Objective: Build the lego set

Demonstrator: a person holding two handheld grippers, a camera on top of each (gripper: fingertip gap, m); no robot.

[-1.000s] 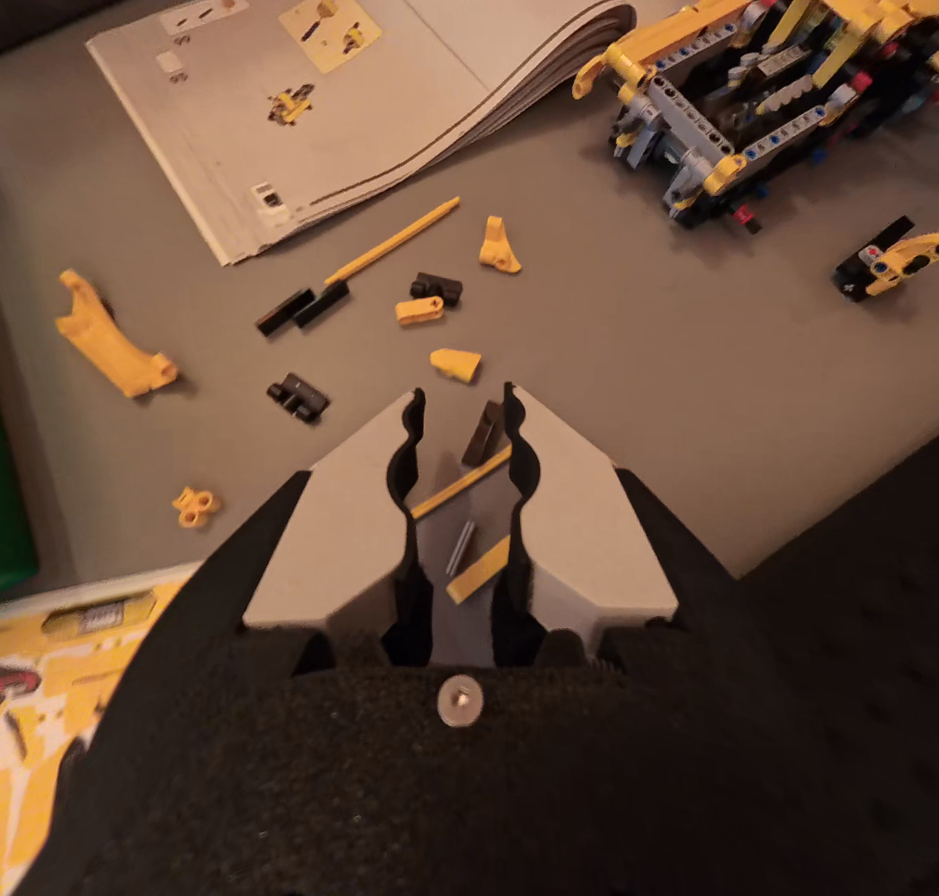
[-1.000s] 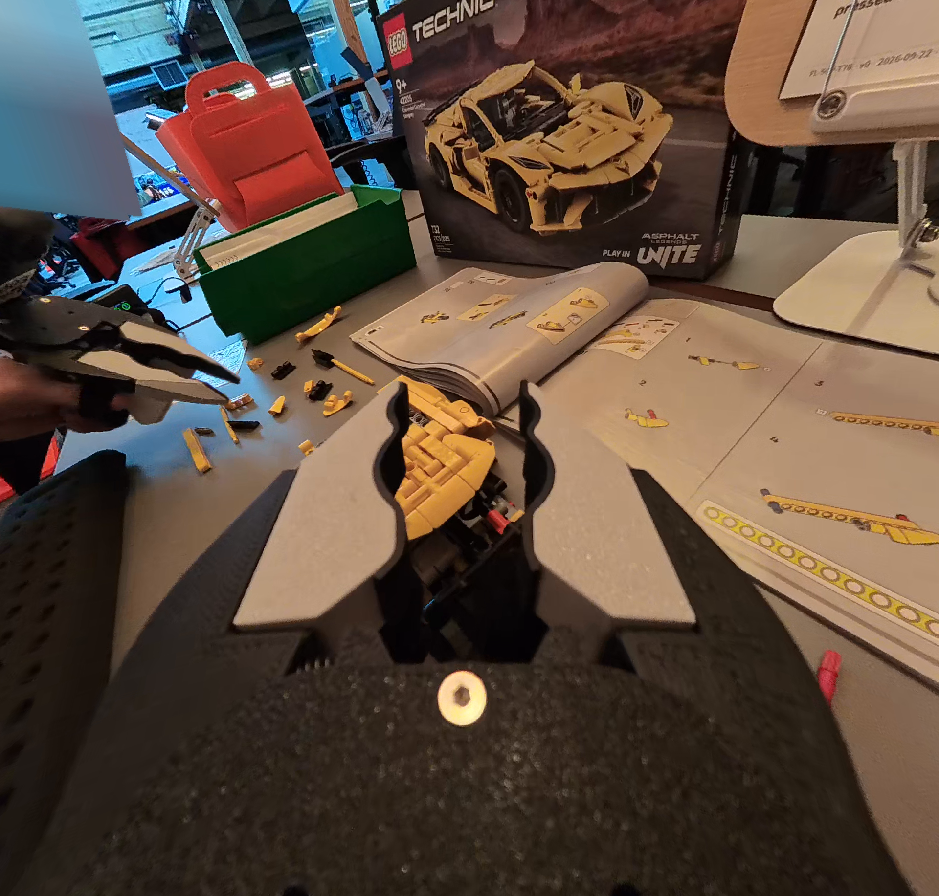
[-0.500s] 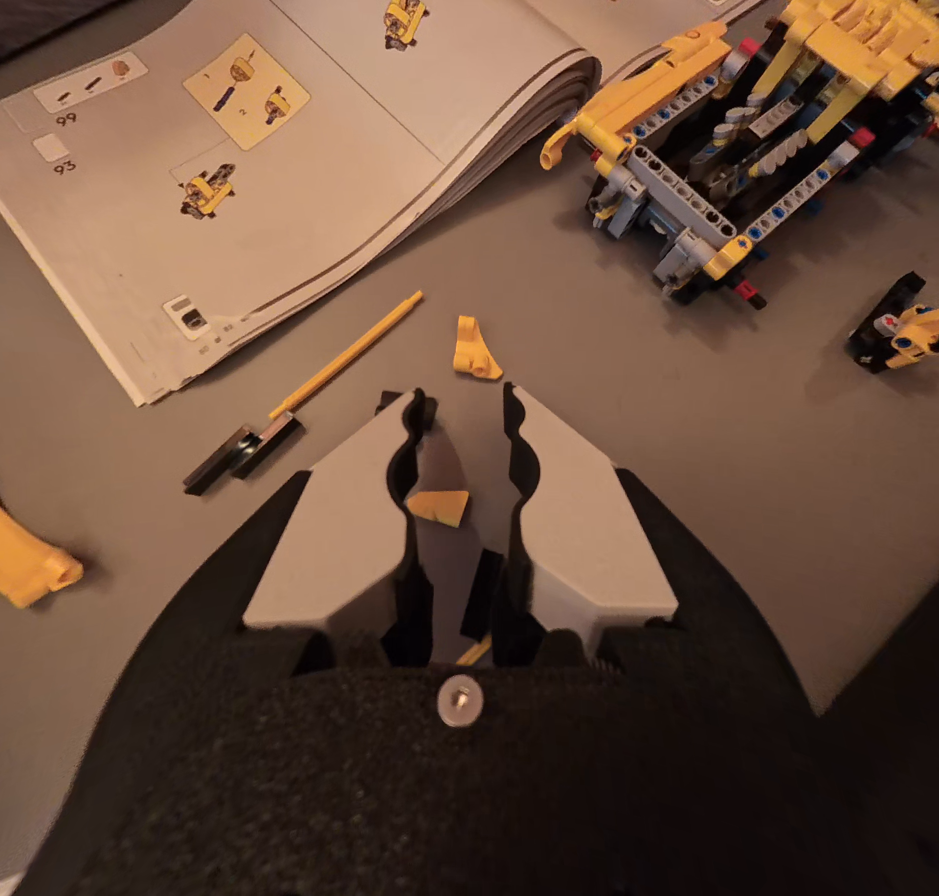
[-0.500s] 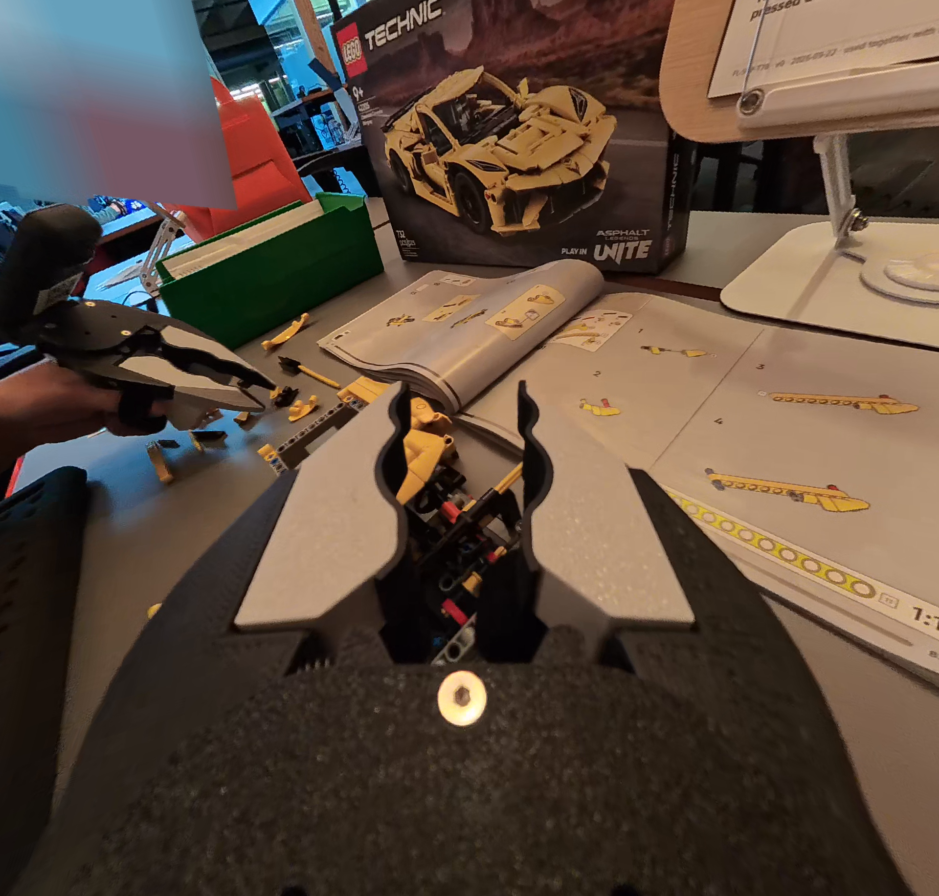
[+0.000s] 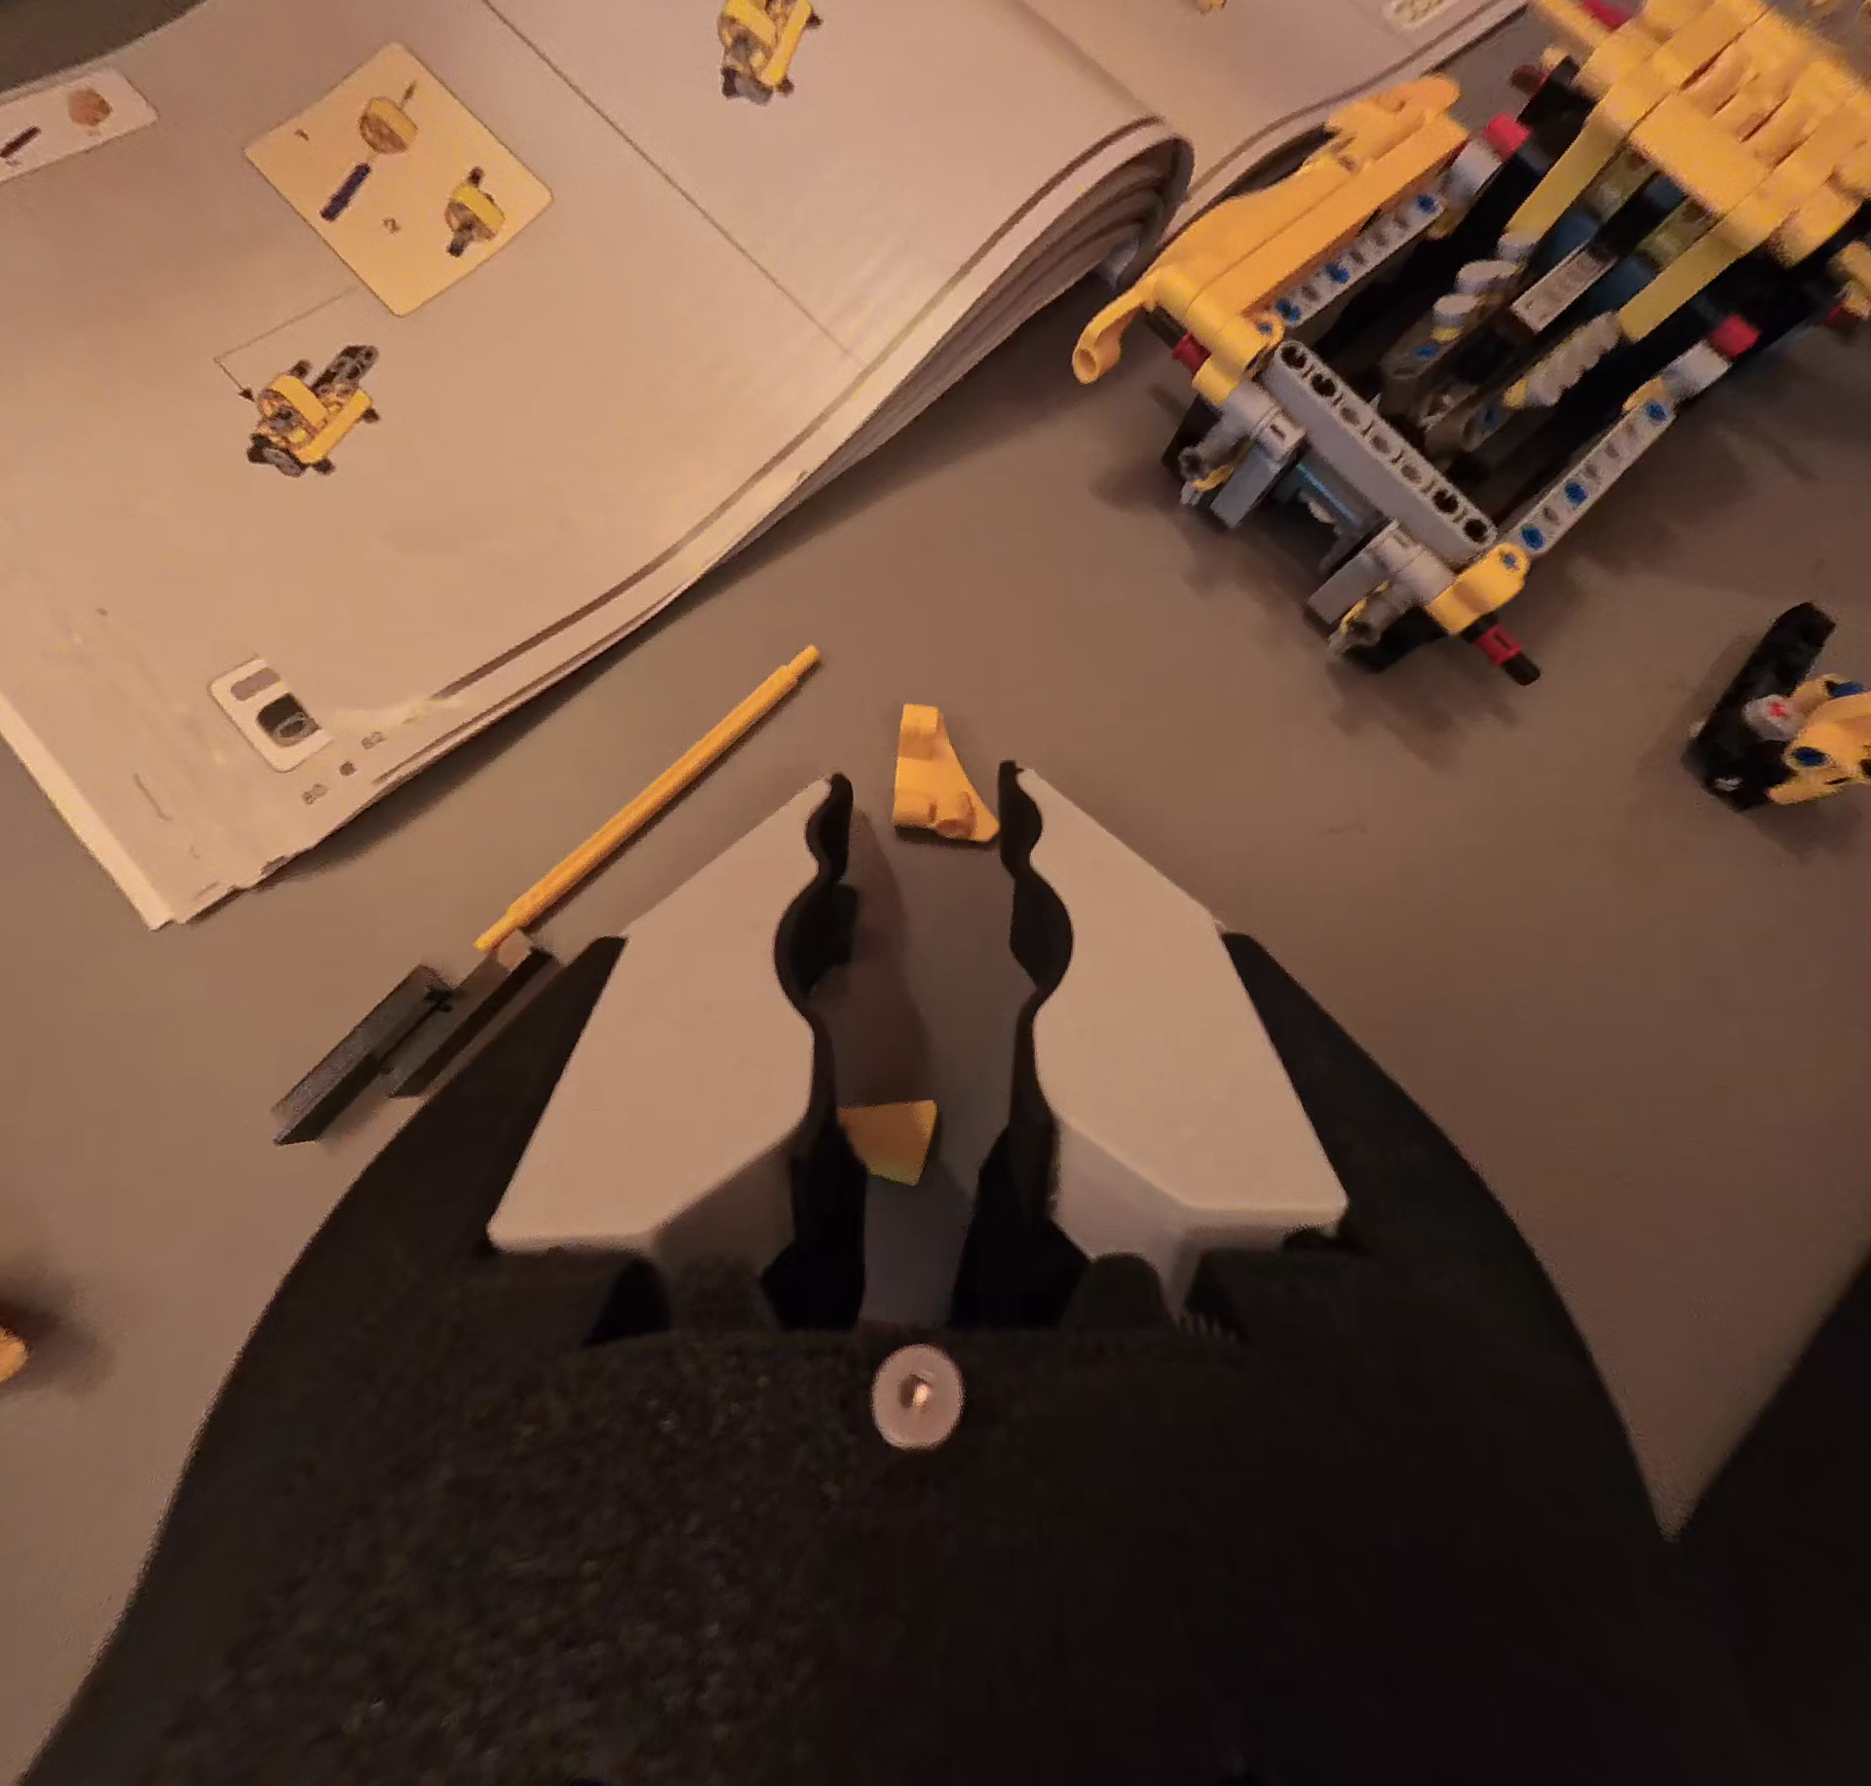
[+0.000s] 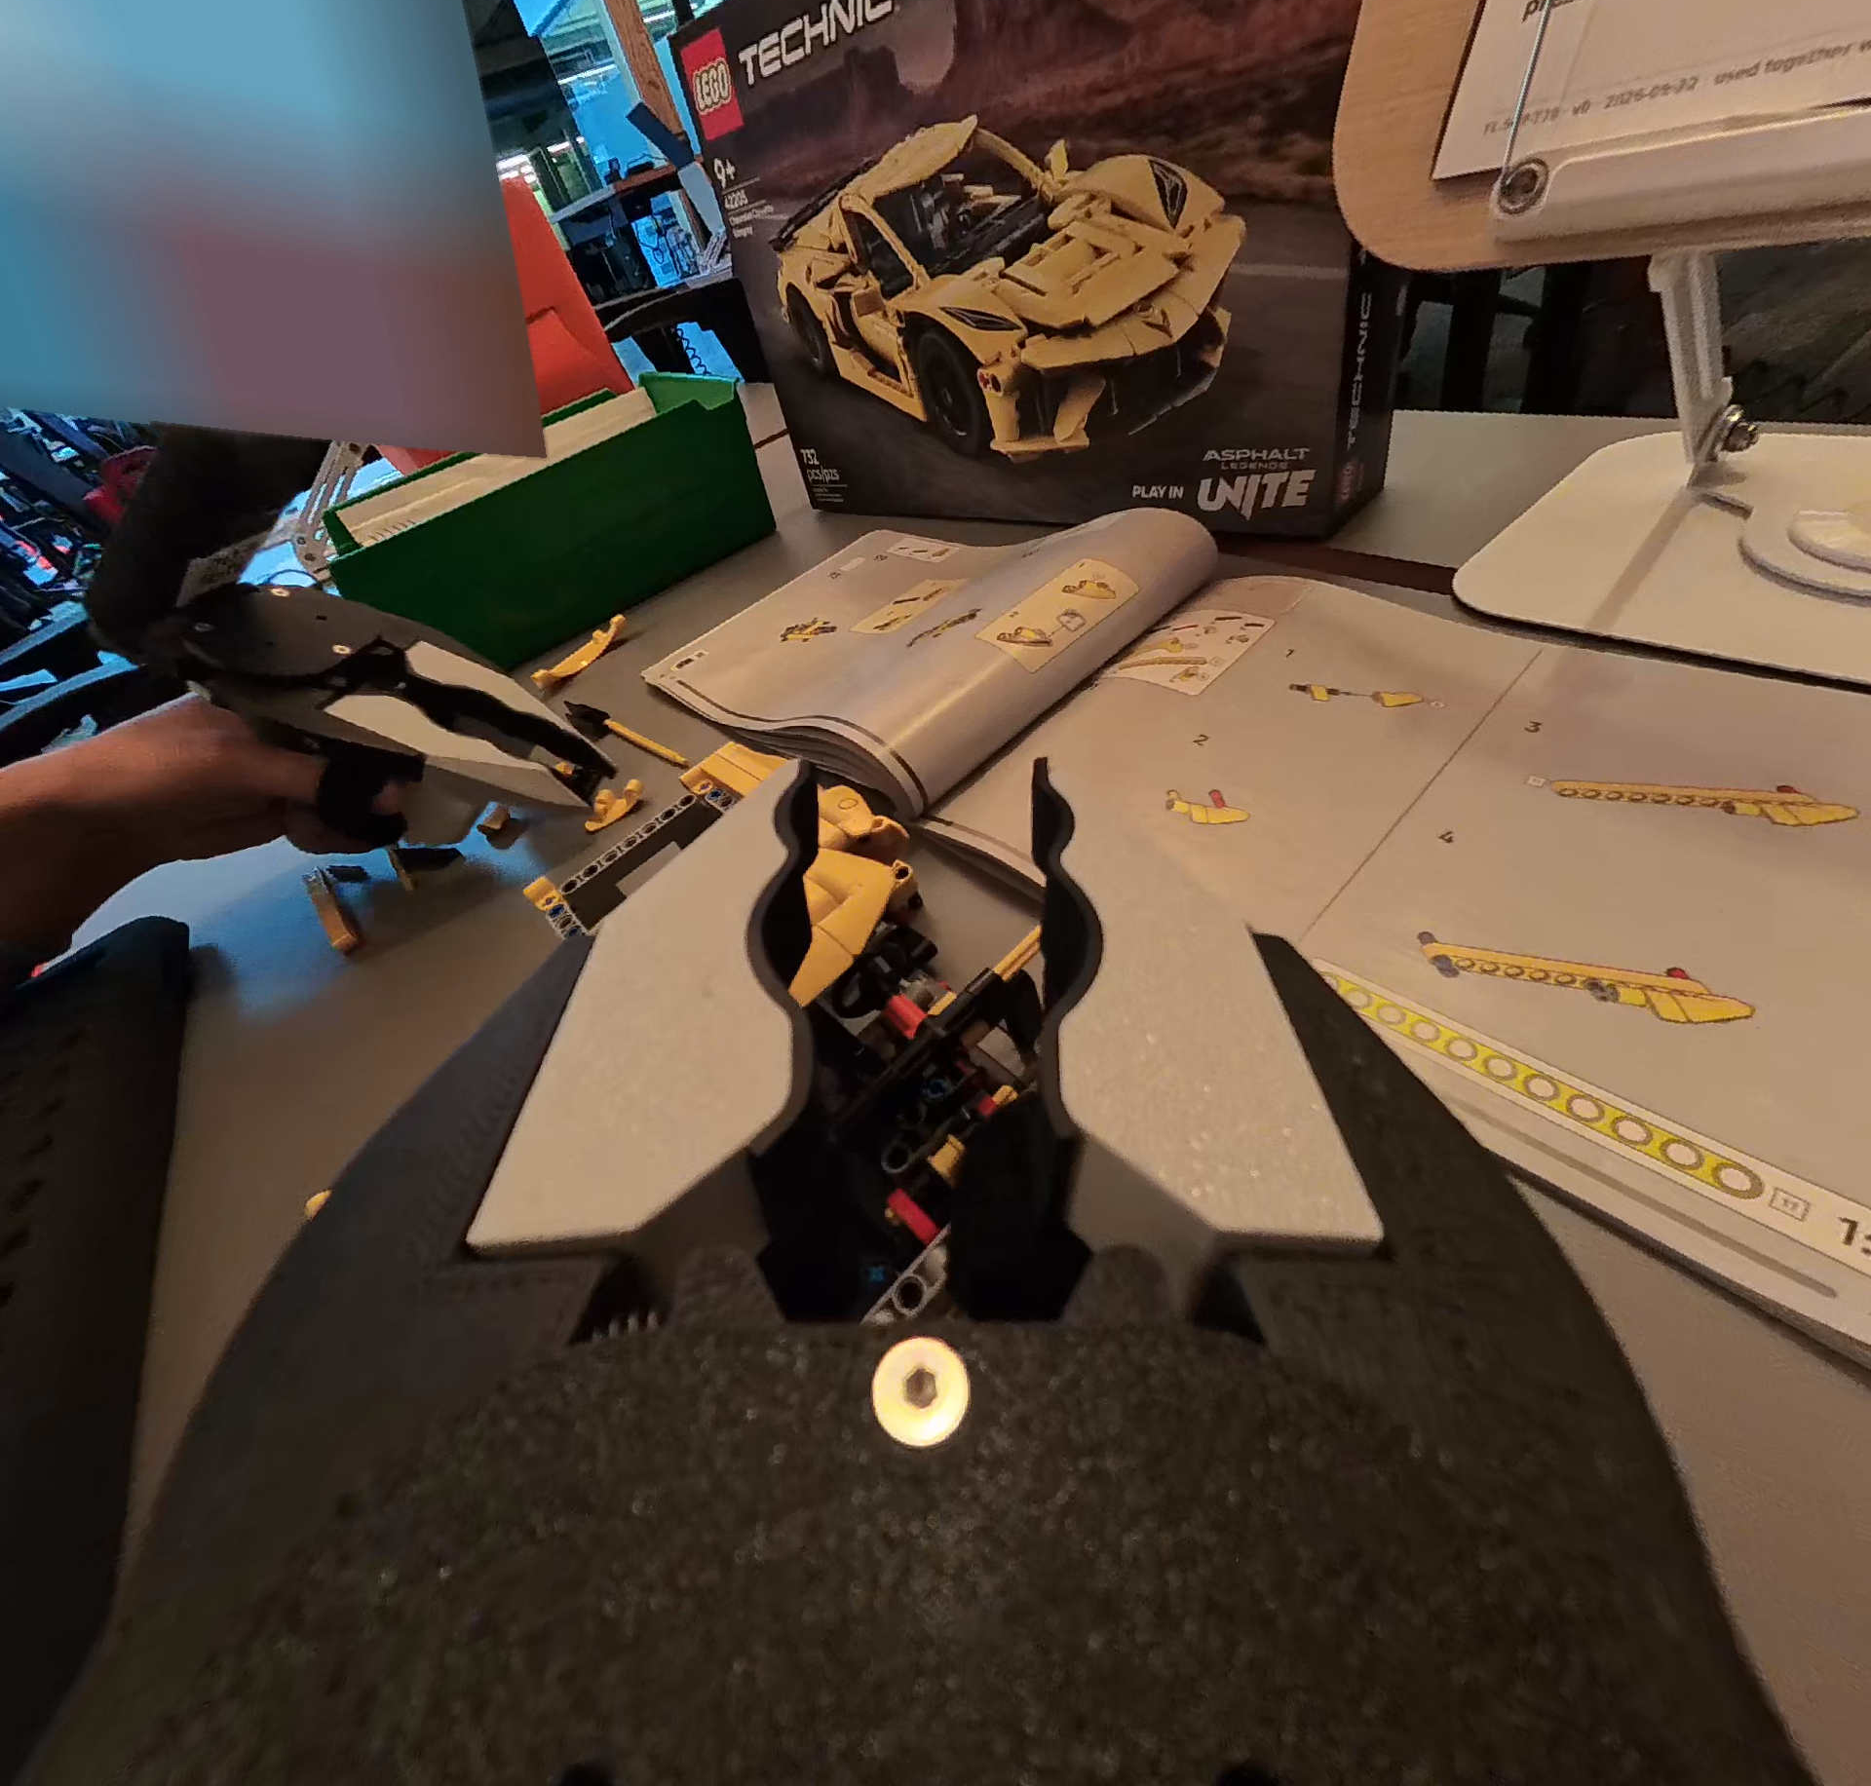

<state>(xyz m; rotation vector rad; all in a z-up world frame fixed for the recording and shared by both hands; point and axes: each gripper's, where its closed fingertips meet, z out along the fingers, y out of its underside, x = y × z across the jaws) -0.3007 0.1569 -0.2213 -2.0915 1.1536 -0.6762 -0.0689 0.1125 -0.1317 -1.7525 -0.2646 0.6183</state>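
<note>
- The left gripper hangs over the grey bench with its fingers parted and nothing between them; it touches no piece.
- A small yellow wedge piece lies on the bench just ahead of the fingertips; a second yellow wedge shows through the gap farther back, lying on the bench below.
- A long yellow axle lies slantwise beside the left finger, its lower end meeting two black beams.
- The open instruction booklet lies beyond the axle, toward the far side of the bench.
- The half-built yellow and black car chassis stands just beside the booklet's spine; a small black and yellow sub-assembly lies apart from it.
- The right gripper hovers above that chassis, fingers apart; whether they touch it I cannot tell.
- In the right wrist view, the left gripper sits in a hand over the scattered pieces.
- A green bin, the set's box and a white stand line the bench's far side.
</note>
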